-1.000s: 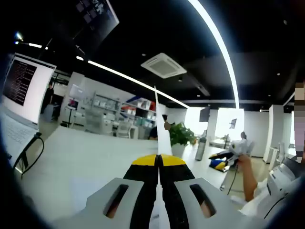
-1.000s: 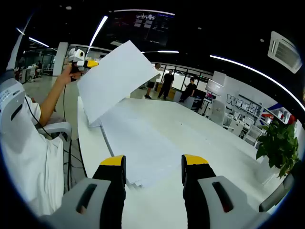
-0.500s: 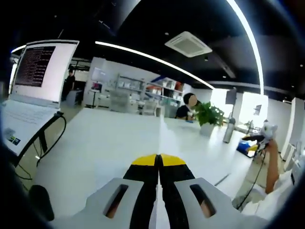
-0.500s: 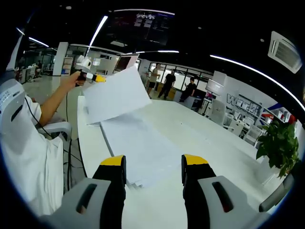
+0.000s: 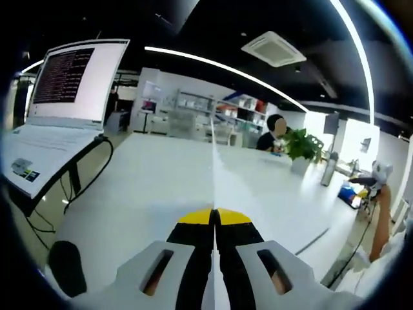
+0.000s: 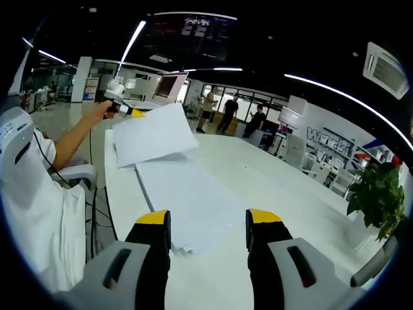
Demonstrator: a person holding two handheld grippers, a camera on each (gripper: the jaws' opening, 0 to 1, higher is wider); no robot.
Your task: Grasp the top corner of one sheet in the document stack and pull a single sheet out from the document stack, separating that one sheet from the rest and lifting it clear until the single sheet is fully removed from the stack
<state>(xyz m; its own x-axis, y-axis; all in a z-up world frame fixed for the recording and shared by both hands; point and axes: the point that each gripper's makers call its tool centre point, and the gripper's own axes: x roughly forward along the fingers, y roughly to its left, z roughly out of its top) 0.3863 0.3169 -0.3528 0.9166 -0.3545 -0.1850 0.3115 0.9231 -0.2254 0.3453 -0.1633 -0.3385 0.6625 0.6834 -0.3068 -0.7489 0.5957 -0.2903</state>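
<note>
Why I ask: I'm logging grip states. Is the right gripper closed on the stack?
No: in the right gripper view the right gripper stands open, its jaws apart over the document stack.

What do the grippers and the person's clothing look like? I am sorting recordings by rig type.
Both grippers share one build. The left gripper and the right gripper have black jaws capped with yellow tips, set in pale grey moulded housings with slotted openings. In the right gripper view, a thin black cable trails along the arm toward the left gripper, and the person wears a white top.
</note>
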